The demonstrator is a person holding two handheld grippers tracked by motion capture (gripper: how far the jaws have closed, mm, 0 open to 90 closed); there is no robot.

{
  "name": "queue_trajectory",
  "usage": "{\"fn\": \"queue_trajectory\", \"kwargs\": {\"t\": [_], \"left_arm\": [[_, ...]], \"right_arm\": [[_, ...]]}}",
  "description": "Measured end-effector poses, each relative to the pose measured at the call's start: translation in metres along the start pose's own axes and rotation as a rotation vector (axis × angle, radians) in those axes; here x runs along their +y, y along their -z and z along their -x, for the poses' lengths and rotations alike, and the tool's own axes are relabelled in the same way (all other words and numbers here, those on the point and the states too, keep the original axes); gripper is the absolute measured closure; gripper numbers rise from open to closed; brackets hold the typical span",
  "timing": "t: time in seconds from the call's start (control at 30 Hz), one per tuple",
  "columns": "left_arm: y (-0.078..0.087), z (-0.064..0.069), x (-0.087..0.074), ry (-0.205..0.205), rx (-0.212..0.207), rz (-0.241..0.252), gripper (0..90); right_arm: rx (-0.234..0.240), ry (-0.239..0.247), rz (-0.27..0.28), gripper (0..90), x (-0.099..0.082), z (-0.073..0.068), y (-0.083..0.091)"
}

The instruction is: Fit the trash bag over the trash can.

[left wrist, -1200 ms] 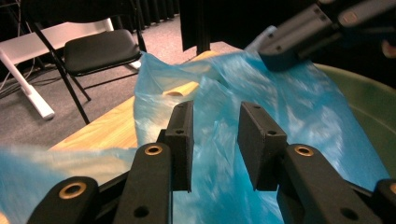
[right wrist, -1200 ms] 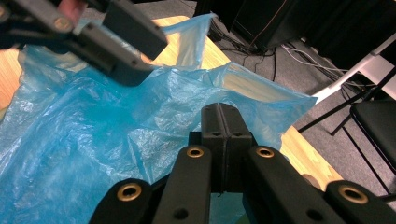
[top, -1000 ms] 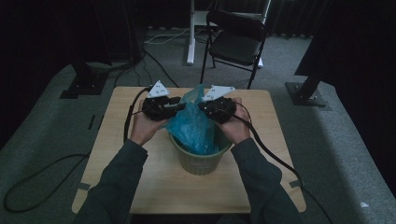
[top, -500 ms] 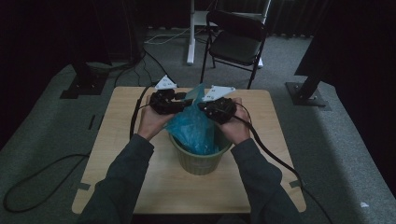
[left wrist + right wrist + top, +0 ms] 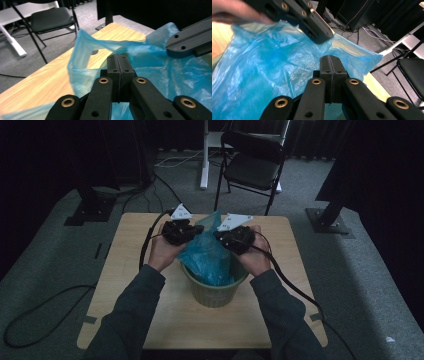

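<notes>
The left hand-held gripper (image 5: 117,65) has just been closing and now pinches the thin blue plastic bag (image 5: 207,257); the right hand-held gripper (image 5: 332,66) also grips it; the bag sits half-fitted in the green ribbed bin (image 5: 214,292) on the desk (image 5: 130,270), ready for spreading over the rim

A recording studio or lab, dimly lit: black curtains (image 5: 60,150) close off the back from 10 to 2 o'clock. A small wooden table (image 5: 130,285) stands on grey carpet (image 5: 45,250), with stand bases (image 5: 87,212) at 10 and 2 o'clock and loose cables (image 5: 30,315) at 8. A black folding chair (image 5: 252,165) waits at 12.
</notes>
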State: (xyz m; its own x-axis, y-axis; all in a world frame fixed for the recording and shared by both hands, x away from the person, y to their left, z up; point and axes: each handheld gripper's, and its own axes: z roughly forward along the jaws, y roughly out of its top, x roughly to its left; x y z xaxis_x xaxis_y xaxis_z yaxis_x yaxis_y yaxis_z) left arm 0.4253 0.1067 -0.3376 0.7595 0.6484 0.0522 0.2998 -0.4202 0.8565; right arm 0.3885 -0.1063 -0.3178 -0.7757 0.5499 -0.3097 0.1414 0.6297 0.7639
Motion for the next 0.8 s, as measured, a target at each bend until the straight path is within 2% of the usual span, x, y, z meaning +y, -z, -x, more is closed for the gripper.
{"fn": "queue_trajectory", "kwargs": {"t": [0.1,0.37,0.67,0.8], "left_arm": [[0.002,-0.004,-0.004,0.005,0.021,-0.008,89.7],[0.005,-0.016,-0.014,0.052,0.058,-0.013,89.7],[0.012,-0.026,-0.021,0.082,0.097,-0.015,89.7],[0.015,-0.032,-0.025,0.103,0.110,-0.010,89.7]], "right_arm": [[0.000,-0.002,-0.002,89.9,-0.006,0.002,0.001],[0.006,-0.021,-0.007,89.8,-0.027,0.006,0.008],[0.002,-0.012,-0.005,89.9,-0.040,0.006,0.022],[-0.008,-0.026,-0.021,89.9,-0.047,0.011,0.023]]}}
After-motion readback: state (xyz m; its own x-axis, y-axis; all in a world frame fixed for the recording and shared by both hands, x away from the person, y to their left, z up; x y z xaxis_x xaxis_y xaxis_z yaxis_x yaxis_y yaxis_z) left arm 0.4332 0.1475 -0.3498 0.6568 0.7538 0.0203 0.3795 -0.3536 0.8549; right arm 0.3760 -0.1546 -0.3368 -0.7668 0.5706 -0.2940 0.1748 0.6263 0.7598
